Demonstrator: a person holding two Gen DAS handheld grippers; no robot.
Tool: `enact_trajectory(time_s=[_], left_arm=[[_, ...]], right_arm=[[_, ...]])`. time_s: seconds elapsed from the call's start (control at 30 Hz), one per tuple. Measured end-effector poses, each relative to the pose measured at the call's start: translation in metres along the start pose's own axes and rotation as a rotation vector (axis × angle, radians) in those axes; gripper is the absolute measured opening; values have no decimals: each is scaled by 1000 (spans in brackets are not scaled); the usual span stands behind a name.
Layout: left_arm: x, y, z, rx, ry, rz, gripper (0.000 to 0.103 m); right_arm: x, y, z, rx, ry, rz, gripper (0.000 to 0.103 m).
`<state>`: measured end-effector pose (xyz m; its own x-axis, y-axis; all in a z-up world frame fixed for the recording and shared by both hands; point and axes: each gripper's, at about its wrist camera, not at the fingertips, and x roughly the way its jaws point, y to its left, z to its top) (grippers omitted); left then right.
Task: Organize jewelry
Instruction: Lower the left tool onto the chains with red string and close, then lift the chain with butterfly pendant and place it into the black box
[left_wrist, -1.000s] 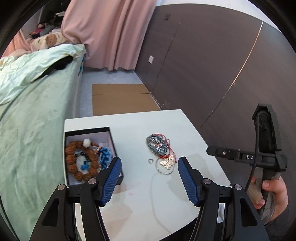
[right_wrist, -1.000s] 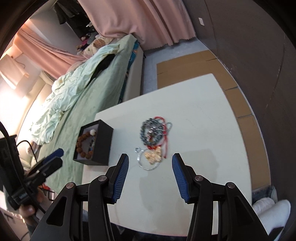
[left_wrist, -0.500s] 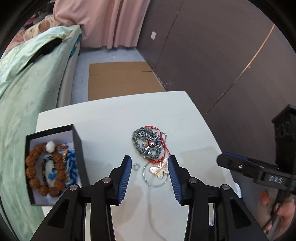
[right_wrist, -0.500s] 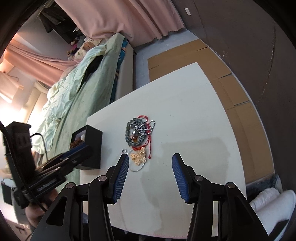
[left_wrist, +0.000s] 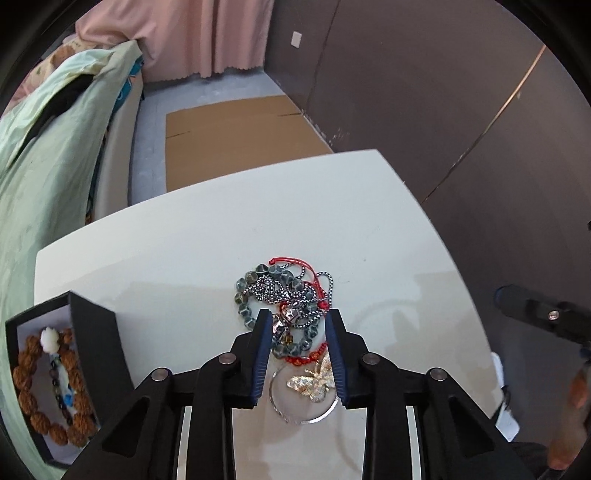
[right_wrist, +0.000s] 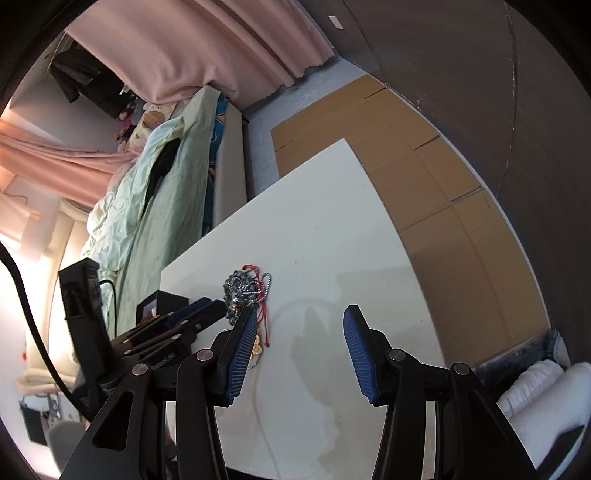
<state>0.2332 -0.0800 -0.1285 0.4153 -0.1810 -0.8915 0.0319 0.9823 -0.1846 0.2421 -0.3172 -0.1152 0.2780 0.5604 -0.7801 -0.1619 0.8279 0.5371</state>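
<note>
A tangle of jewelry (left_wrist: 284, 295) lies on the white table (left_wrist: 207, 236): grey beads, a silver chain, a red cord, and a gold butterfly pendant (left_wrist: 312, 380) on a silver ring. My left gripper (left_wrist: 298, 325) is open, its jaws low over the table on either side of the near part of the tangle. The black jewelry box (left_wrist: 92, 332) at the left holds a brown bead bracelet (left_wrist: 26, 373). My right gripper (right_wrist: 301, 325) is open and empty, to the right of the tangle (right_wrist: 245, 290).
A bed with a green cover (left_wrist: 48, 177) runs along the table's left side. Flat cardboard (left_wrist: 236, 136) lies on the floor beyond the table. A dark wall (left_wrist: 443, 92) is at the right. The box also shows in the right wrist view (right_wrist: 162, 301).
My left gripper has moved forward and down onto the jewelry tangle and its jaws have narrowed around it. My right gripper has shifted right and stayed open.
</note>
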Motion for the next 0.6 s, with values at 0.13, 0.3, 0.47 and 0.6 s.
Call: enact_trajectory(time_s=[0.13,0.3,0.47,0.6], left_arm=[[12,-3,2,34,17,35,31],[25,-5,3,71,13,119,30],[21,-1,4,69,3,128,17],[-2,3,2,38,-32,85,13]], right_arm=[[1,2,2,-10,8,6,49],[6,1,3,4,19,10,49],[11,3,3,8,27,14,49],[18,9,-1,9,42,21,49]])
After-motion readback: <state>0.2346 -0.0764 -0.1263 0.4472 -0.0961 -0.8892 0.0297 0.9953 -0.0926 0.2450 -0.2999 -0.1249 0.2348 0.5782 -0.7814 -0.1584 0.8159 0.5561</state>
